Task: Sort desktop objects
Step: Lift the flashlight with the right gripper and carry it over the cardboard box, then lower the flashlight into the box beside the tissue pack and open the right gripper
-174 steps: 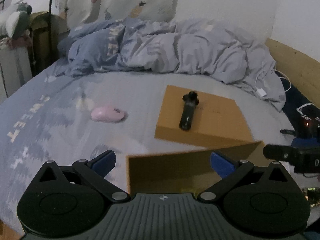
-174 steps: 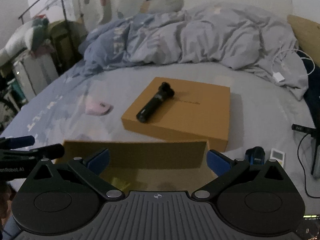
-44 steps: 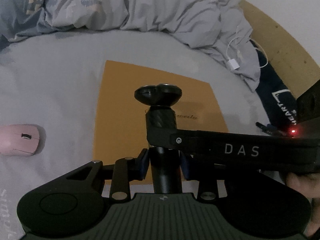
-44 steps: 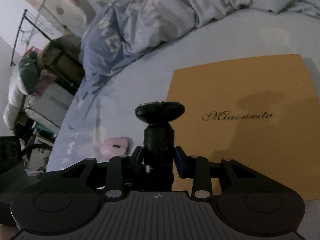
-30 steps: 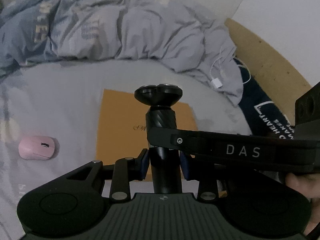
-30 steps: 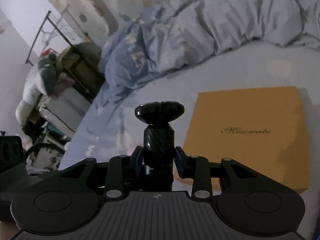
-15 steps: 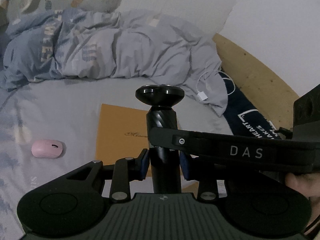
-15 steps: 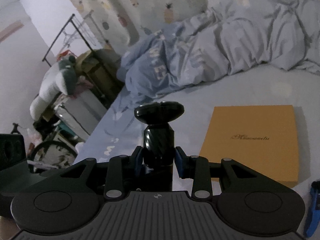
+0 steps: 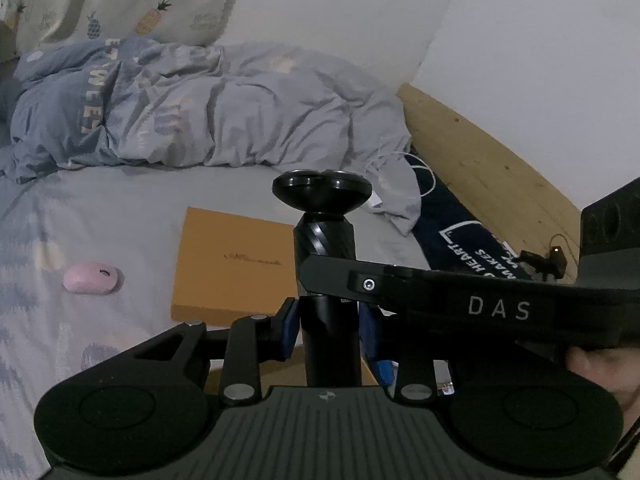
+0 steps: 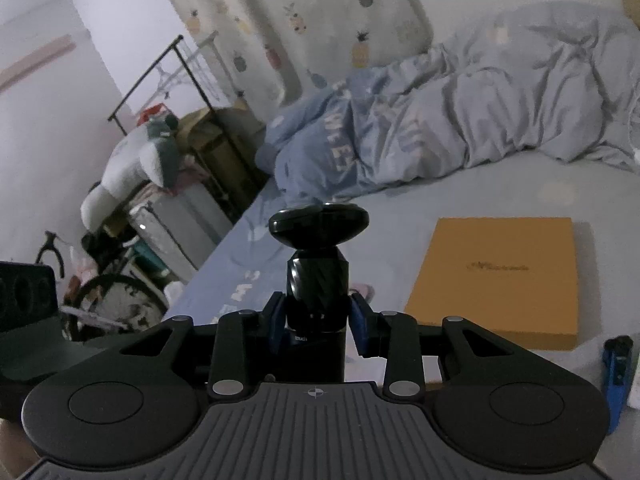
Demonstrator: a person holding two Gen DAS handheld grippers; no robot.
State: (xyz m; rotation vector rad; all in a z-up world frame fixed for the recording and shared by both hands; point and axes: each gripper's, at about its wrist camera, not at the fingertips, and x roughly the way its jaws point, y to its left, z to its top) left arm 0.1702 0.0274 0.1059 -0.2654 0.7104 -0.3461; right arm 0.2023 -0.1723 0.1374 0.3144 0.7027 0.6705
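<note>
A black electric shaver (image 9: 324, 256) with a round head stands upright, held off the bed by both grippers. My left gripper (image 9: 329, 330) is shut on its lower body. My right gripper (image 10: 316, 326) is shut on the shaver (image 10: 318, 264) a little higher; its arm crosses the left wrist view from the right. An orange flat box (image 9: 232, 264) lies on the bed beyond, also in the right wrist view (image 10: 500, 280). A pink mouse (image 9: 92, 278) lies to the left of the box.
A rumpled grey-blue duvet (image 9: 208, 108) fills the far side of the bed. A wooden bed rail (image 9: 492, 184) and dark cloth run along the right. A blue object (image 10: 616, 368) lies near the box. A rack and clutter (image 10: 152, 184) stand beside the bed.
Both grippers closed on the shaver, which lay on the orange box, and lifted it. Over the last second they have carried it higher and back, so the box looks smaller and farther.
</note>
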